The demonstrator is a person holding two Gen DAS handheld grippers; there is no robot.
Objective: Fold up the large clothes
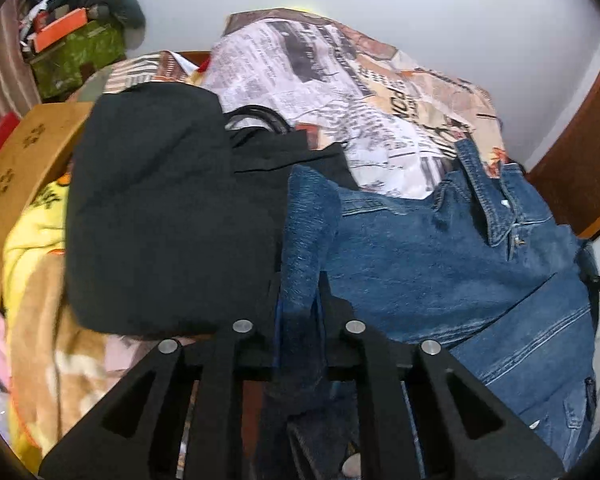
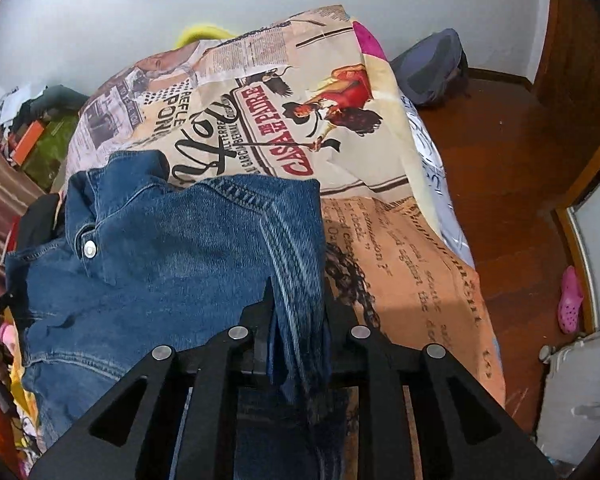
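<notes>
I have the left tool point(image 1: 298, 300) clenched on a bunched fold of the denim jacket point(image 1: 440, 264), and the right tool point(image 2: 298, 304) clenched on another gathered strip of the same jacket point(image 2: 172, 264), a seamed edge that hangs down between the fingers. The jacket lies on the bed, draped over the newsprint-patterned bedspread point(image 2: 300, 120), with its far part toward the head of the bed and its right side well short of the bed's right edge; the part nearest me is lifted by both tools. I judge the denim heavy and fairly stiff for cloth: it will hold a crease once laid, but its weight will drag on a shallow pinch, so I would keep the grips deep and on doubled seams such as the shoulder or side seam, not on a single layer. It is not slippery and not fragile. It is mid-blue, faded paler along the seams, with orange-tan topstitching, a turned-up collar and a metal snap button point(image 2: 89, 249) near the collar; a chest pocket flap shows in the left view. To the left of the jacket, toward the bed's left edge, sits a black garment point(image 1: 152, 208), touching or overlapping the denim's left border, which I should avoid catching
</notes>
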